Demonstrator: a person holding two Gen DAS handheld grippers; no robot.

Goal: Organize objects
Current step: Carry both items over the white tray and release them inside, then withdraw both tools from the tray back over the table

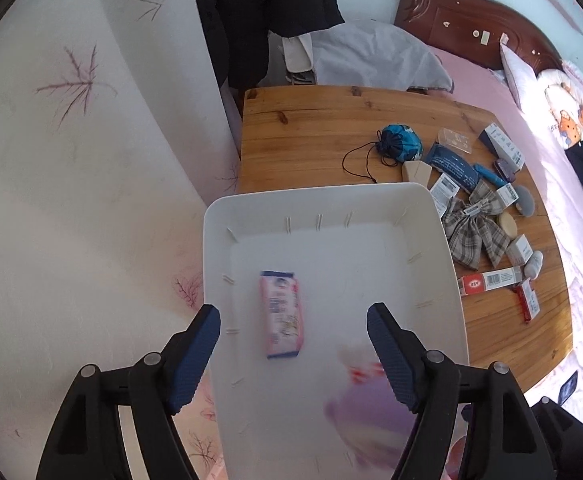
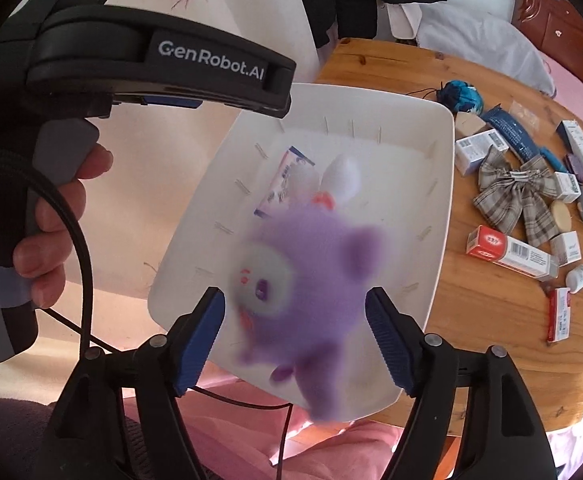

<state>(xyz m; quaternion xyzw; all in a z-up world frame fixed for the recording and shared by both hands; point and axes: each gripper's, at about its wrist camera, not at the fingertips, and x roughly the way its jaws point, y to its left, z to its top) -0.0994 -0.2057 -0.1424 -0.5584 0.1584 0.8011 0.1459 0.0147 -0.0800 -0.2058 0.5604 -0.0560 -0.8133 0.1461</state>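
Note:
A white tray (image 1: 311,196) sits at the near left corner of the wooden table (image 1: 311,132). A pink packet (image 1: 282,314) lies flat in it. My left gripper (image 1: 294,312) hangs open over the tray, just above the packet and not touching it. In the right wrist view a blurred purple plush toy (image 2: 315,276) sits between the spread fingers of my right gripper (image 2: 295,294), over the tray (image 2: 447,168). The pads do not press on it. The same plush shows as a purple blur (image 1: 367,408) at the tray's near end. A hand (image 2: 59,216) holds the left gripper's body (image 2: 151,64).
To the right of the tray lie a plaid bow (image 1: 475,228), a blue drawstring pouch (image 1: 399,144), a red-and-white box (image 1: 491,280) and several small boxes. A bed with a pink sheet (image 1: 563,184) borders the table's right side. Dark coats (image 1: 259,20) hang behind.

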